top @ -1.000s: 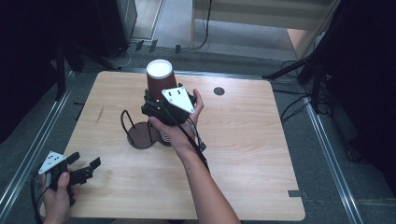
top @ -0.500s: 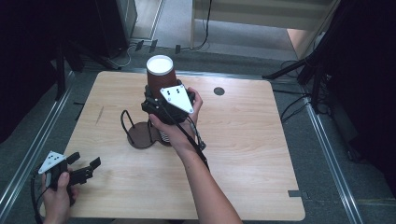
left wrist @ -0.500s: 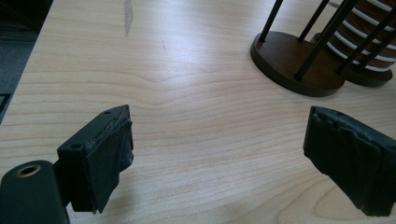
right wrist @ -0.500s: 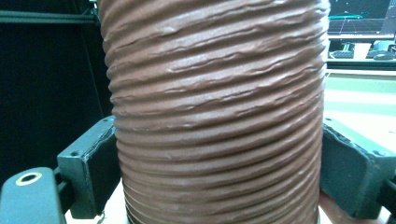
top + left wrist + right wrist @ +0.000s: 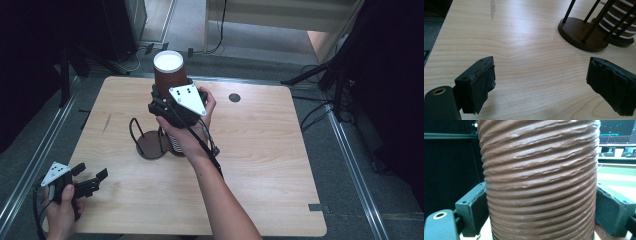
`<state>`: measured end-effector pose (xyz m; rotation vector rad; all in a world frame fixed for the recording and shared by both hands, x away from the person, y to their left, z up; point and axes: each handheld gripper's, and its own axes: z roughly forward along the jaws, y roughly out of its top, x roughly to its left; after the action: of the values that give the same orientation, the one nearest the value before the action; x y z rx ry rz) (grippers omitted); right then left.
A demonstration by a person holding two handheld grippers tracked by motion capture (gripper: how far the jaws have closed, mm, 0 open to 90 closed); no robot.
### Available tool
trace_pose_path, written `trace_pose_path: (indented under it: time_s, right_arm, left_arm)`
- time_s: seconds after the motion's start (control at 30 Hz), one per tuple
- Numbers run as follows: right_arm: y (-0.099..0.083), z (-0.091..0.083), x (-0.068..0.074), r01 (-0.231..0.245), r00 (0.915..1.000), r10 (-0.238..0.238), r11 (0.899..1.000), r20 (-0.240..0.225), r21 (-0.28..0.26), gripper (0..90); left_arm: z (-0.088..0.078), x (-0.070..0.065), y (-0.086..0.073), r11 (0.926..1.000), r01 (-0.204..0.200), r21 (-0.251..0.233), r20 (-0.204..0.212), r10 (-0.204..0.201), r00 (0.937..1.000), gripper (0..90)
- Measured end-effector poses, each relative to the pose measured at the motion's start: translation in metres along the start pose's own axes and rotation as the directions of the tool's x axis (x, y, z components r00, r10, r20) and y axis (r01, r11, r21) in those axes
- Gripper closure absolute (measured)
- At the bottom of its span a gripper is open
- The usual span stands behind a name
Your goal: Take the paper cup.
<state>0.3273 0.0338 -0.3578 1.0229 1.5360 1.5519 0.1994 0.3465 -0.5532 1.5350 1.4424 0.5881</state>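
A brown ribbed paper cup (image 5: 170,75) with a white inside is held upright above the table, and my right gripper (image 5: 167,97) is shut on its lower wall. In the right gripper view the cup (image 5: 539,170) sits between both pads (image 5: 474,210), which press on its sides. Below the hand stands a dark wire cup stand (image 5: 147,145) on a round base, with a stack of brown, white-striped cups (image 5: 175,142) beside it. My left gripper (image 5: 92,172) rests at the table's front left corner, open, with bare wood between its jaws (image 5: 541,82).
The wooden table (image 5: 260,150) has a small dark round hole (image 5: 234,97) at the back right. In the left gripper view the stand's base (image 5: 581,35) and the striped cups (image 5: 621,22) are ahead to the right. Dark stands and cables ring the table.
The right gripper has lifted the brown cup slightly higher. The left gripper has stayed where it was.
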Motion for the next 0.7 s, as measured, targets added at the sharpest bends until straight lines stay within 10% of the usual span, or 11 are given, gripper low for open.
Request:
trace_pose_path:
  time_s: [0.7]
  right_arm:
    - [0.031,-0.002,0.001,-0.005,0.9991,0.000,0.995,-0.042,-0.103,11.5]
  left_arm:
    - [0.000,0.001,0.000,1.0000,0.006,-0.003,0.003,-0.005,1.0000,8.9]
